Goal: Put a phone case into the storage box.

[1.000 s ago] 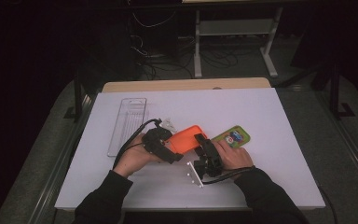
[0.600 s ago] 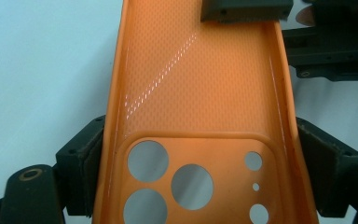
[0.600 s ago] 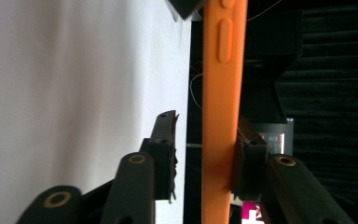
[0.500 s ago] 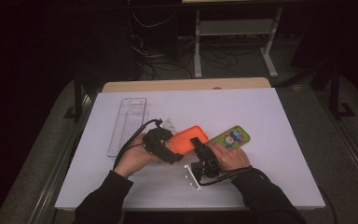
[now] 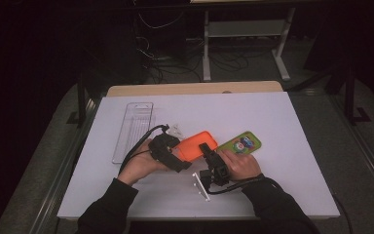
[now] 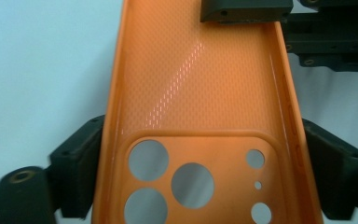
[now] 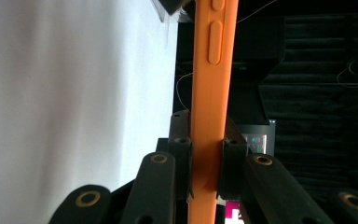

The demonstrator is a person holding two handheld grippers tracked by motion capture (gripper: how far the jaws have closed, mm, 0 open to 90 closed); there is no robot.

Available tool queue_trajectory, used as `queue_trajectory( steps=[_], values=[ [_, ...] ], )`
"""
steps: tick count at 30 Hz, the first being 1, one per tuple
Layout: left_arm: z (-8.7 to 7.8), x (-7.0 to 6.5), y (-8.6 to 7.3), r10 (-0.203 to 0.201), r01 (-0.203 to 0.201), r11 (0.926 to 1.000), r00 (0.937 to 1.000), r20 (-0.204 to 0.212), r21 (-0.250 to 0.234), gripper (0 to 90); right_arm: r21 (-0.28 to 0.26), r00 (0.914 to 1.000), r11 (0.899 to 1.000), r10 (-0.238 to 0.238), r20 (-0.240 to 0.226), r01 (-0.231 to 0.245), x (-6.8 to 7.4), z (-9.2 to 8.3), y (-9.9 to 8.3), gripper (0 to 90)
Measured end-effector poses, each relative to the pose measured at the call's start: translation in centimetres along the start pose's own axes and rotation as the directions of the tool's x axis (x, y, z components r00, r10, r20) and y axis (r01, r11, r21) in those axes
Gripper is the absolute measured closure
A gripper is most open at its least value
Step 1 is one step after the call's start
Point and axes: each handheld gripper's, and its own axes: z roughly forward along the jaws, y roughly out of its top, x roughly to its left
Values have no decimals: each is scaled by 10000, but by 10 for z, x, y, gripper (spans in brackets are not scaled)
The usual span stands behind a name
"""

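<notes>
An orange phone case (image 5: 199,144) is held between both grippers just above the white table (image 5: 282,195). My left gripper (image 5: 182,156) spans the case's width at the camera-hole end (image 6: 186,182). Its pads (image 6: 81,172) rest against both long sides, and the jaws have just eased slightly wider. My right gripper (image 5: 207,150) comes from the near side. Its jaws have just been closing and now pinch the case's side wall (image 7: 207,116) between the pads (image 7: 182,158). The right gripper's jaw tip (image 6: 244,9) shows at the case's far end.
A green phone (image 5: 241,144) lies face up just right of the case, beside the right hand. A clear plastic tray (image 5: 134,129) lies on the table's left part. A small clear piece (image 5: 175,130) sits behind the left gripper. Dark floor and a shelf frame lie beyond the table.
The right gripper's jaws have closed onto the case's edge. Both hands stayed almost where they were, and the left gripper has kept the case.
</notes>
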Motion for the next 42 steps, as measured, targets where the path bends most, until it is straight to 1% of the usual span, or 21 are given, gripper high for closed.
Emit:
queue_trajectory(
  steps=[3, 4, 5, 7, 16, 20, 24, 25, 26, 27, 28, 30, 31, 33, 34, 35, 37, 38, 39, 40, 42],
  values=[
    [-2, 0, -1, -148, 153, 9997, 9995, 265, -174, 59, 120, 9996, 9995, 283, -21, -282, 0, 0, -1, 775],
    [-2, -1, -1, -386, 397, 9985, 9988, 290, -383, 44, 178, 9988, 9987, 484, -27, -483, 1, 0, -1, 775],
    [-6, 2, -2, -102, 110, 9997, 9994, 332, -230, 32, 96, 9999, 9999, 96, 27, -97, -2, 1, -2, 775],
    [-9, 3, -4, -171, 183, 9992, 9993, 338, -346, 24, 120, 9998, 9999, 91, 192, -93, -2, 0, -4, 775],
    [-18, 5, -11, -176, 207, 9974, 9988, 446, -684, 20, 331, 9953, 9953, 916, -327, -905, -9, 0, -12, 775],
    [-19, 5, -13, -274, 304, 9961, 9989, 378, -825, 20, 472, 9869, 9874, 1536, -491, -1513, -10, 0, -17, 775],
    [-20, 7, -13, -9, 23, 9970, 9998, 184, -779, 21, 523, 9734, 9750, 2193, -667, -2161, -15, -1, -22, 775],
    [-19, 6, -13, -256, 276, 9951, 9994, 229, -946, 21, 474, 9698, 9719, 2336, -705, -2307, -17, -1, -24, 775],
    [-20, 8, -14, -82, 95, 9968, 9998, 169, -797, 21, 405, 9663, 9696, 2440, -819, -2414, -19, 0, -26, 775],
    [-21, 9, -14, 21, -14, 9975, 9999, 99, -713, 21, 476, 9523, 9556, 2938, -829, -2907, -19, -1, -27, 775],
    [-21, 8, -14, -61, 64, 9971, 10000, 41, -754, 21, 470, 9470, 9499, 3118, -772, -3089, -20, -1, -29, 775],
    [-20, 8, -15, -161, 161, 9964, 9999, 15, -838, 21, 614, 9265, 9322, 3613, -1052, -3566, -22, -1, -31, 775],
    [-20, 9, -15, -38, 37, 9967, 10000, -10, -817, 21, 569, 9233, 9294, 3689, -1068, -3648, -23, -1, -33, 775],
    [-20, 9, -16, -225, 223, 9962, 9997, -15, -841, 21, 599, 9038, 9133, 4074, -1315, -4029, -27, 0, -36, 774],
    [-19, 9, -16, -251, 248, 9952, 9997, -23, -950, 20, 721, 8786, 8906, 4548, -1455, -4490, -27, -1, -36, 774],
    [-19, 10, -17, -195, 193, 9954, 9998, -18, -941, 20, 775, 8655, 8787, 4773, -1520, -4710, -29, -1, -37, 774],
    [-20, 11, -17, -72, 66, 9961, 10000, -59, -879, 20, 849, 8281, 8454, 5337, -1713, -5273, -31, -1, -39, 775],
    [-20, 12, -17, -29, 21, 9966, 10000, -94, -821, 20, 877, 7970, 8160, 5771, -1781, -5713, -31, 0, -39, 775],
    [-20, 12, -17, -69, 61, 9963, 9999, -99, -854, 20, 913, 7793, 8006, 5979, -1876, -5922, -32, 0, -41, 775],
    [-20, 12, -17, -160, 151, 9962, 9998, -92, -854, 21, 947, 7710, 7947, 6053, -1977, -5996, -34, 0, -44, 775],
    [-20, 12, -17, -176, 164, 9962, 9998, -135, -861, 21, 977, 7332, 7605, 6461, -2120, -6420, -36, 2, -48, 775]
  ],
)
